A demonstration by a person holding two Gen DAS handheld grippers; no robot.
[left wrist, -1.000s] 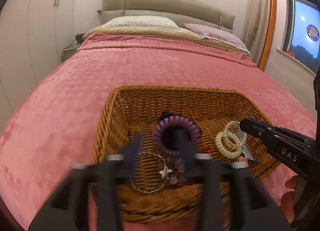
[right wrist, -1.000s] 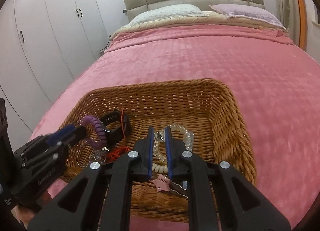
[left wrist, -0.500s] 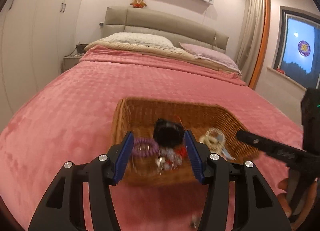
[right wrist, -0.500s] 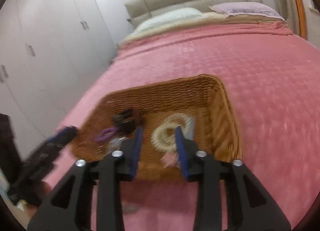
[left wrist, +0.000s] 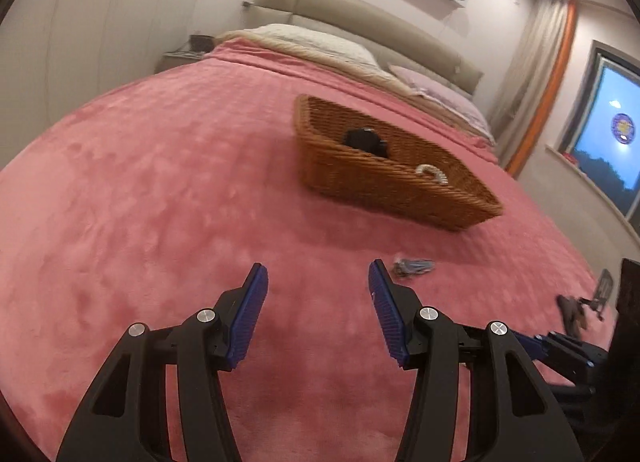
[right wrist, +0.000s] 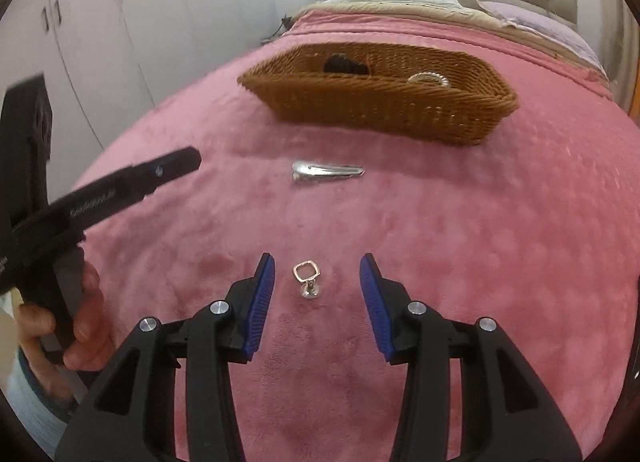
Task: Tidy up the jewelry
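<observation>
A wicker basket (left wrist: pixel 362 177) (right wrist: pixel 360 101) sits on the pink bedspread and holds a black item (left wrist: pixel 365 140) and a pale bead bracelet (left wrist: pixel 432 173). A silver hair clip (right wrist: pixel 326 172) (left wrist: pixel 413 266) lies on the bedspread in front of the basket. A small rose-gold ring piece (right wrist: pixel 307 277) lies just ahead of my open right gripper (right wrist: pixel 317 264), between its fingertips. My left gripper (left wrist: pixel 318 274) is open and empty, low over the bedspread, left of the clip. It also shows in the right wrist view (right wrist: pixel 176 163).
The pink bedspread (left wrist: pixel 160 181) spreads around the basket. Pillows (left wrist: pixel 320 41) and a headboard are at the far end. White wardrobes (right wrist: pixel 100 21) stand on the left. A small dark item (left wrist: pixel 576 308) lies near the bed's right edge.
Both grippers have pulled back from over the basket and dropped low over the bedspread. The right gripper has opened wide. The hair clip and ring piece now show ahead.
</observation>
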